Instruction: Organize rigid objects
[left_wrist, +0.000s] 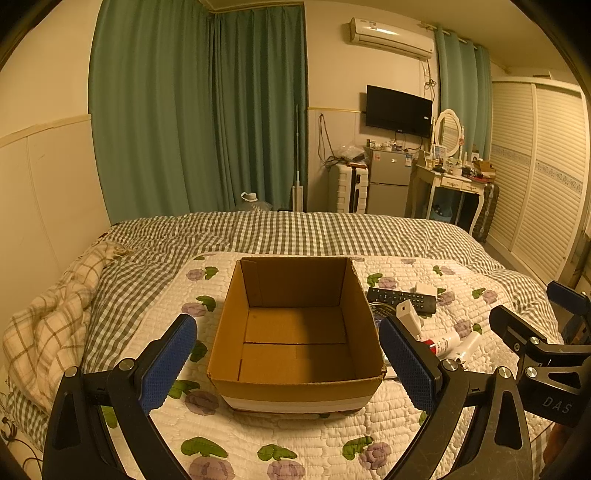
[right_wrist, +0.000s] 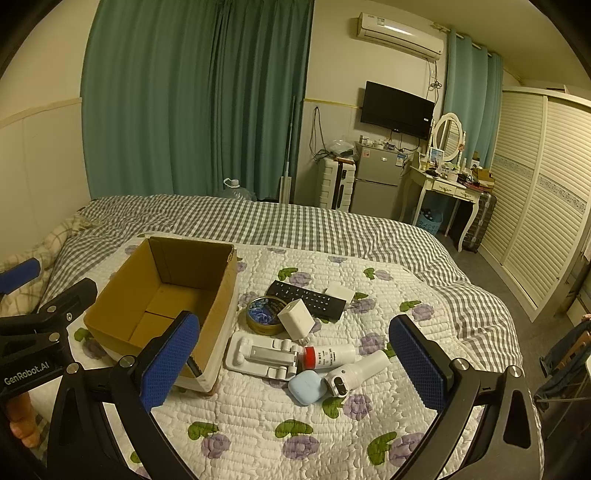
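Nothing is sitting in the box (right_wrist: 162, 299) yet, so by my reading you are starting the job with every piece left to move. The box is resting open on the quilt (right_wrist: 295, 417) toward the bed's left side, and the whole pile is lying just right of it: remote (right_wrist: 306, 301), tin (right_wrist: 264, 314), white cube (right_wrist: 295, 318) leaning on the tin, white block (right_wrist: 340, 292) touching the remote's far end, stand (right_wrist: 262, 356) by the box's near right corner, tube (right_wrist: 330, 356), white bottle (right_wrist: 360, 371) and blue case (right_wrist: 308, 386) nearest you. Your left gripper (left_wrist: 291, 365) is hovering in front of the box, fingers spread wide and gripping nothing. Your right gripper (right_wrist: 295, 365) is hanging over the pile, fingers equally wide apart and empty. The pieces are crowding and overlapping each other, so you are probably needing to take the outer ones, the case or bottle, first. The box's right wall is standing between pile and floor of the box, so each piece is needing a lift over it. The soft quilt is likely giving under any press.
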